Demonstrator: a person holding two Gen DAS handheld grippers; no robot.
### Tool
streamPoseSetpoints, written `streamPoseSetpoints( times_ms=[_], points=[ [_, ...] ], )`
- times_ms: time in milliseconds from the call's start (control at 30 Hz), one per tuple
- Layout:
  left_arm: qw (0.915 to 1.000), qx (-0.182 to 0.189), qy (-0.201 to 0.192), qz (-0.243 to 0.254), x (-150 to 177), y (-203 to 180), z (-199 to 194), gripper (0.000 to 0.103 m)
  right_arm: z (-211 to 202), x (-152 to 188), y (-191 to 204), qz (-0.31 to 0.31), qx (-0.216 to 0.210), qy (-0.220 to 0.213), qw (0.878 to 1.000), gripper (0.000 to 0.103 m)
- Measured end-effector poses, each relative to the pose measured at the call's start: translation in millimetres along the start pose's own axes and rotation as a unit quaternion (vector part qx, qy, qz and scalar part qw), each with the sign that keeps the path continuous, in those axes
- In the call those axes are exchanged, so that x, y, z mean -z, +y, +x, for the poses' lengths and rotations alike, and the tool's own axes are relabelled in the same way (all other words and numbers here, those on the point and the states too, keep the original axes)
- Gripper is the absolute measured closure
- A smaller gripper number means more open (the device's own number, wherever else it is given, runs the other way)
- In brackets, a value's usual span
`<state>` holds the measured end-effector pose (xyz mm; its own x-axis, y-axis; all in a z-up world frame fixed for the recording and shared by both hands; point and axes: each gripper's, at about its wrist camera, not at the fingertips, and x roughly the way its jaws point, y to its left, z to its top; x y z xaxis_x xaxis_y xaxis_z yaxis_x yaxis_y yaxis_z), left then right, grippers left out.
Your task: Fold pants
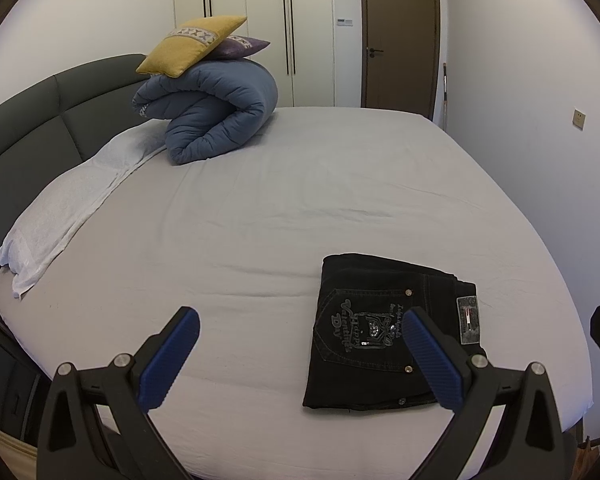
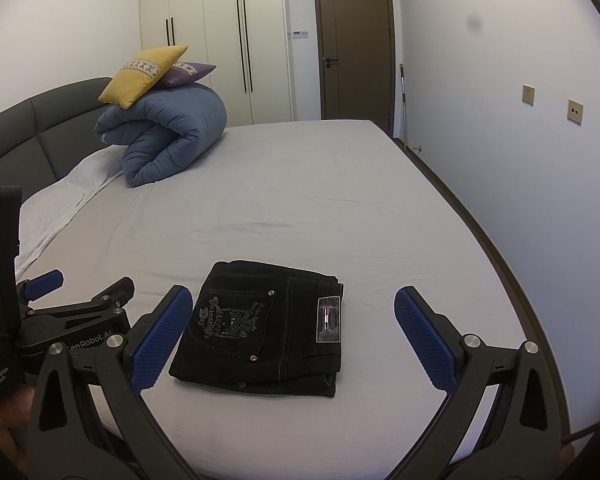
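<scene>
The black pants (image 1: 384, 332) (image 2: 268, 324) lie folded into a compact rectangle near the front edge of the bed (image 1: 300, 200) (image 2: 300, 184), back pocket with stitched lettering facing up. My left gripper (image 1: 300, 320) hovers above the sheet, open and empty, its right finger overlapping the pants in view. My right gripper (image 2: 294, 300) is also open and empty, held back from the pants, which show between its fingers. The left gripper (image 2: 40, 280) appears at the left edge of the right wrist view.
A rolled blue duvet (image 1: 212, 112) (image 2: 168, 136) with a yellow cushion (image 1: 188, 44) and a purple one on top sits near the grey headboard (image 1: 40, 120). A white pillow (image 1: 72, 200) lies along the left. Wardrobe and brown door (image 2: 354, 44) stand behind; a wall runs along the right.
</scene>
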<state>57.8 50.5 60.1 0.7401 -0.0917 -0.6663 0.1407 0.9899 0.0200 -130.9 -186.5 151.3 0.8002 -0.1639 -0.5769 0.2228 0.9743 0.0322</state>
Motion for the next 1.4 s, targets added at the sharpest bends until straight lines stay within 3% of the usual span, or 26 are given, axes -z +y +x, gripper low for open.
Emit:
streamPoseSetpoints(
  times_ms=[1400],
  points=[
    [1.0000, 0.001, 0.007, -0.001, 7.3, 5.3, 2.9, 0.000, 6.3, 3.3, -0.1, -0.003, -0.007, 0.009, 1.000, 0.000]
  ],
)
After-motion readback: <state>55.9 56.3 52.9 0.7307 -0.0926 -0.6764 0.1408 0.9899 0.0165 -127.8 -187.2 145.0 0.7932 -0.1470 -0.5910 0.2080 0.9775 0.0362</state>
